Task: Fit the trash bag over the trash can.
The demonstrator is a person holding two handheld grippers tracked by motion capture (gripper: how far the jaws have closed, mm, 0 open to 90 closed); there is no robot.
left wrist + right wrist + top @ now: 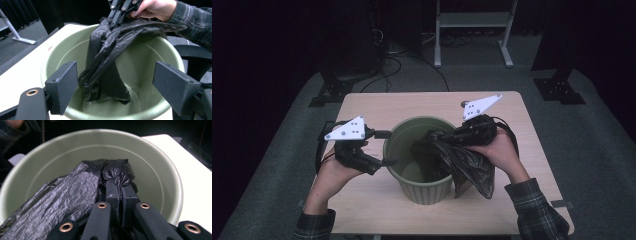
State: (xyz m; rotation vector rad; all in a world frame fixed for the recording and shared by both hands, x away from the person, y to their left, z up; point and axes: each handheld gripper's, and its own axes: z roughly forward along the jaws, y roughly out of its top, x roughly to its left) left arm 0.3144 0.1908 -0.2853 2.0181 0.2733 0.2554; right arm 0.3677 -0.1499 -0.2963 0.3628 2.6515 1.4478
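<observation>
High view: our right hand-held gripper (451, 137) pinches the black bag (462, 162) over the green bin (422, 192) on the desk (377, 107) — ready for lining. Left gripper view: our left hand-held gripper (115, 85) stands spread at the rim, free to catch the plastic. Right gripper view: jaws pressed together on bunched film — half inside.

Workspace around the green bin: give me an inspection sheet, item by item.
Surface: light wooden table, bare around the bin.
Job's things: green bin upright mid-table; black plastic bag draped over its rim, part inside, part hanging outside.
Clutter: nothing seen.
Grippers: right claw shut on the bag above the bin; left claw open at the bin's rim, nothing between its jaws.
Cables: black cable trails from the left claw.
Surroundings: dark room, grey floor, white stand behind the table.
</observation>
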